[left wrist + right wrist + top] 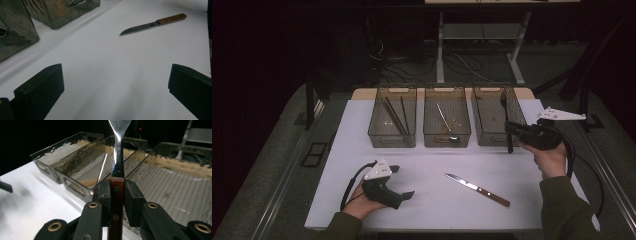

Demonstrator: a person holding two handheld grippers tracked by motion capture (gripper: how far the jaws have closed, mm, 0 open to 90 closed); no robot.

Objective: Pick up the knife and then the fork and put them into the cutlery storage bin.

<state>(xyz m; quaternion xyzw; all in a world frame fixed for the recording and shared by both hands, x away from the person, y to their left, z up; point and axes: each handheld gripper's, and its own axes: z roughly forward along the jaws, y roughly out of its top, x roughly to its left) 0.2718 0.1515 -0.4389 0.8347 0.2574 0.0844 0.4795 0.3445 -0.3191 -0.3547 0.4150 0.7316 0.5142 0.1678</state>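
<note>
Wooden-handled fork (pixel 117 192) in right claw (pixel 117 195).

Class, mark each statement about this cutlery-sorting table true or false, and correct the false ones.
1. The right claw is shut on a wooden-handled fork. True.
2. The knife lies inside the middle bin. False: it lies on the white table, in front of the bins.
3. The left claw is open with nothing between its jaws. True.
4. Two bins stand at the far side of the table. False: three stand there in a row: the left bin, the middle bin and the right bin.
5. The fork is held over the left bin. False: in the high view it is at the right bin.
</note>
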